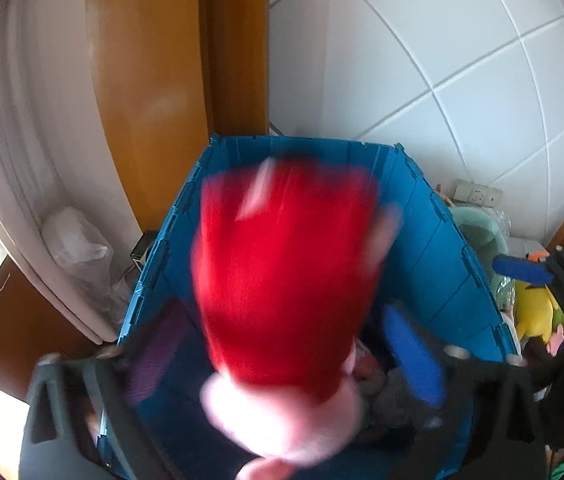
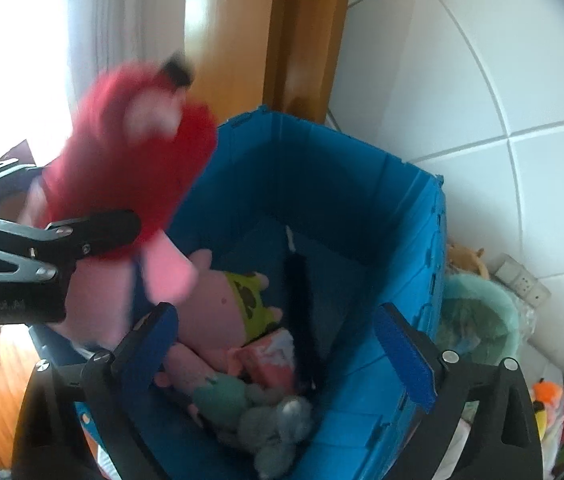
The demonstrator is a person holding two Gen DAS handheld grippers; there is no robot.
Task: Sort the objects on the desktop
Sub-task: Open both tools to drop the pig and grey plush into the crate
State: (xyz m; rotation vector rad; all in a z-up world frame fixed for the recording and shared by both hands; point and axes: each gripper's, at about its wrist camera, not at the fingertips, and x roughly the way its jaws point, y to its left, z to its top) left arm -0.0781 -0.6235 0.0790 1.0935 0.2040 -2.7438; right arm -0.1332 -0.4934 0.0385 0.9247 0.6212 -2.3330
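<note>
A pink plush pig in a red dress (image 1: 285, 272) hangs blurred over the open blue crate (image 1: 433, 240). It sits between the wide-spread fingers of my left gripper (image 1: 282, 360), and neither pad presses on it. In the right wrist view the pig (image 2: 122, 176) is above the crate's left rim (image 2: 242, 120), beside one of the left gripper's fingers (image 2: 94, 232). My right gripper (image 2: 278, 348) stands open over the crate with nothing between its blue pads. Inside lie a pink starfish plush (image 2: 218, 300), a green plush (image 2: 222, 396) and a grey plush (image 2: 278, 424).
A pale green bin with a bag (image 2: 477, 320) stands right of the crate, below a wall socket (image 2: 521, 280). A yellow plush (image 1: 533, 312) and other toys lie at the far right. A wooden door frame (image 1: 234, 40) and white tiled wall (image 1: 441, 60) stand behind the crate.
</note>
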